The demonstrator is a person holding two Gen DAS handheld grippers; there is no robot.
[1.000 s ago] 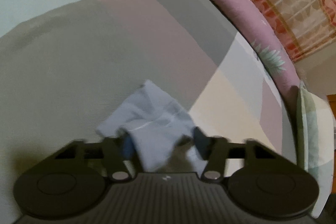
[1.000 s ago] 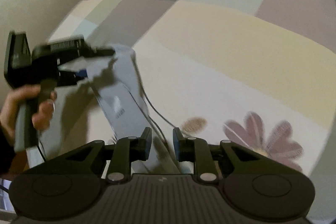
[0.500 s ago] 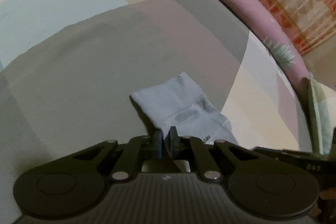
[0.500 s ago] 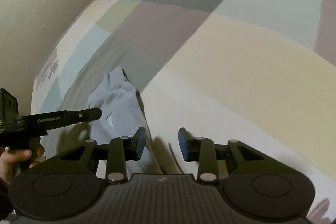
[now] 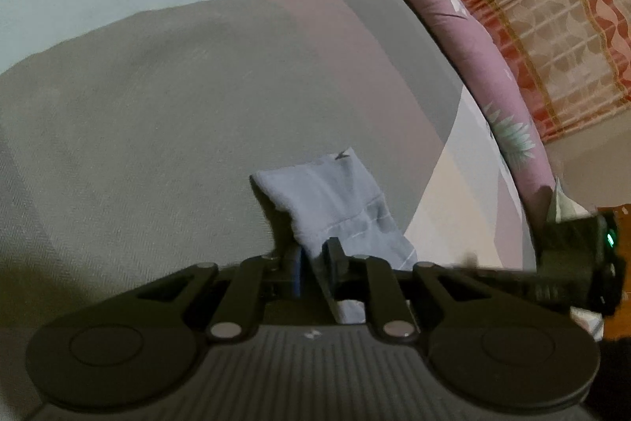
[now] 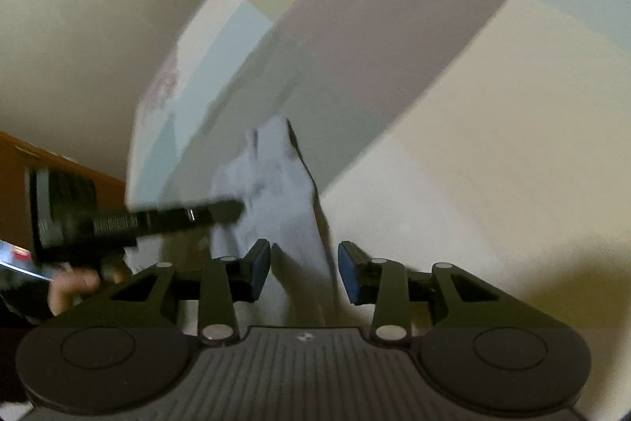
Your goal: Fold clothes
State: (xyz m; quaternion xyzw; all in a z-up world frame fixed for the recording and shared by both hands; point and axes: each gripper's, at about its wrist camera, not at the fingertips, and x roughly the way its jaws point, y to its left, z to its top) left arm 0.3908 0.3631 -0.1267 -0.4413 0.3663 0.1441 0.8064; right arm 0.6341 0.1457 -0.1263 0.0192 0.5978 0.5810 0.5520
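Left wrist view: the pale blue garment (image 5: pixel 331 200), bunched a second ago, now lies flatter on the patchwork bedsheet (image 5: pixel 157 105), so a fold looks nearly set. The left gripper (image 5: pixel 315 259) is easing apart with cloth between its jaws (contact unclear). The right gripper (image 6: pixel 303 269) straddles the garment's near end, widening, not gripping.

Pale blue garment (image 5: pixel 335 200) folded, lying on bedspread (image 5: pixel 138 145).
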